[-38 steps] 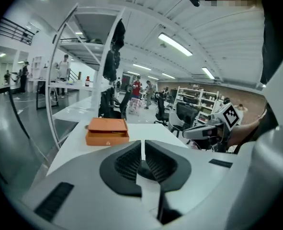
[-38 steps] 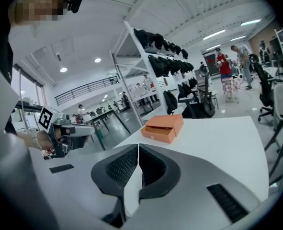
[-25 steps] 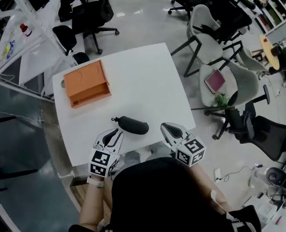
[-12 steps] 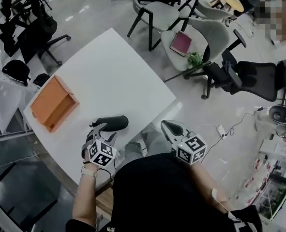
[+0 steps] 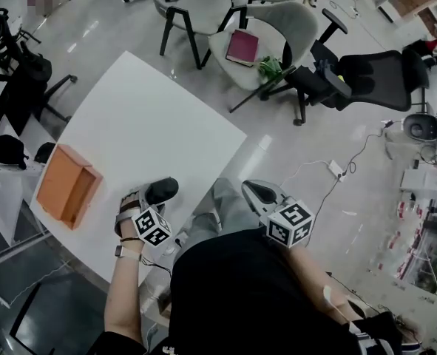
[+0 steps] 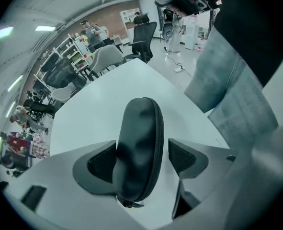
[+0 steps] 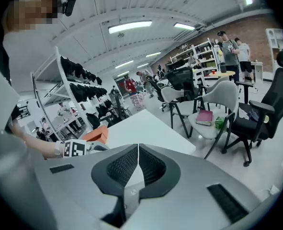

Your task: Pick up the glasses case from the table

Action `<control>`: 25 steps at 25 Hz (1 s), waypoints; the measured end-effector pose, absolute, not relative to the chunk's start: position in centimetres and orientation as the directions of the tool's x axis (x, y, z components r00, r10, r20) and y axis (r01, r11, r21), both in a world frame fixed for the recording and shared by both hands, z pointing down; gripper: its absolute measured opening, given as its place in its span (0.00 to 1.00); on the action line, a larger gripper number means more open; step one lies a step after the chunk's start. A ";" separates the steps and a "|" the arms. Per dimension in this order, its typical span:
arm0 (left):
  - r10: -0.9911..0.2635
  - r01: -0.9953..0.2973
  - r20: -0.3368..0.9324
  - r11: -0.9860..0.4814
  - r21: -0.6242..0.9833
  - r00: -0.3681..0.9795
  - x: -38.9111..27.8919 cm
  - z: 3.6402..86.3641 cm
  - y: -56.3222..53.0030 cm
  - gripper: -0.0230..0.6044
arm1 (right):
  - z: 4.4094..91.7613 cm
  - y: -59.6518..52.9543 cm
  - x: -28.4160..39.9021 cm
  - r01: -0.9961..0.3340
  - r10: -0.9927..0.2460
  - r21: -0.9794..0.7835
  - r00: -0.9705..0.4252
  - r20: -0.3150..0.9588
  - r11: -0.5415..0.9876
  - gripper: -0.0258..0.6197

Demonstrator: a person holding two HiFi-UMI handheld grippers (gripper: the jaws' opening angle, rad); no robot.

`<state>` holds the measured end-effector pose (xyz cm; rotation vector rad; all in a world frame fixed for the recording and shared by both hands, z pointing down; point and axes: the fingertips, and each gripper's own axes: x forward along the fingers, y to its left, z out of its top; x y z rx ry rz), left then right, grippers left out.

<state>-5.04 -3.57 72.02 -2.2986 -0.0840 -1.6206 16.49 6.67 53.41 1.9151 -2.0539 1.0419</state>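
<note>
The black zipped glasses case lies on the white table close to its near edge. My left gripper points steeply down over the case's near end. In the left gripper view the case stands lengthwise between the two pads. The jaws are opening: the left pad sits at the case's side, while a gap shows at the right pad. My right gripper hangs off the table's edge over the person's lap, its jaws shut with nothing in them.
An orange box lies open at the table's left end. Beyond the table's far side stand grey chairs, one with a dark red book on its seat, and black office chairs. A cable and power strip lie on the floor at right.
My left gripper has come down over the case, rolled, and its jaws have spread around it. The right gripper has drifted off the table's edge. The head view has swung round.
</note>
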 end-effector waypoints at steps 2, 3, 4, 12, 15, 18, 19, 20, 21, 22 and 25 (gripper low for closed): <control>-0.123 0.251 0.933 -0.944 -0.215 0.339 -4.7 72.6 -3.9 0.57 | 53.5 6.8 16.8 -0.918 -0.824 -0.390 -0.168 0.541 -0.068 0.09; -0.112 0.258 0.936 -0.944 -0.205 0.334 -4.6 72.9 -3.9 0.57 | 53.6 6.8 16.9 -0.916 -0.825 -0.394 -0.166 0.541 -0.074 0.09; -0.105 0.268 0.938 -0.943 -0.199 0.329 -4.5 73.1 -4.1 0.57 | 53.6 6.7 17.0 -0.913 -0.826 -0.399 -0.164 0.540 -0.079 0.09; -0.069 0.320 0.958 -0.934 -0.160 0.279 -4.2 74.7 -4.5 0.58 | 53.7 6.1 17.1 -0.907 -0.826 -0.411 -0.163 0.539 -0.089 0.09; -0.055 0.331 0.961 -0.932 -0.146 0.270 -4.2 75.0 -4.7 0.58 | 53.9 5.9 17.2 -0.904 -0.824 -0.417 -0.167 0.541 -0.091 0.09; -0.069 0.332 0.965 -0.930 -0.154 0.254 -4.5 75.1 -4.8 0.58 | 53.8 5.7 17.1 -0.903 -0.824 -0.421 -0.171 0.539 -0.088 0.09; -0.074 0.326 0.964 -0.932 -0.158 0.255 -4.4 75.0 -4.8 0.58 | 53.8 5.5 17.0 -0.903 -0.824 -0.422 -0.175 0.538 -0.084 0.09; -0.080 0.318 0.964 -0.934 -0.161 0.255 -4.5 74.9 -4.7 0.58 | 53.9 5.4 16.9 -0.902 -0.824 -0.424 -0.180 0.537 -0.079 0.09; -0.087 0.309 0.963 -0.936 -0.166 0.254 -4.6 74.9 -4.7 0.58 | 53.9 5.3 16.9 -0.902 -0.824 -0.424 -0.185 0.536 -0.073 0.09; -0.094 0.299 0.963 -0.939 -0.170 0.254 -4.7 75.0 -4.6 0.57 | 53.8 5.1 16.8 -0.903 -0.824 -0.424 -0.190 0.534 -0.067 0.09; -0.114 0.256 0.956 -0.949 -0.185 0.269 -4.8 74.2 -4.5 0.56 | 53.7 4.8 16.8 -0.905 -0.825 -0.423 -0.204 0.528 -0.047 0.09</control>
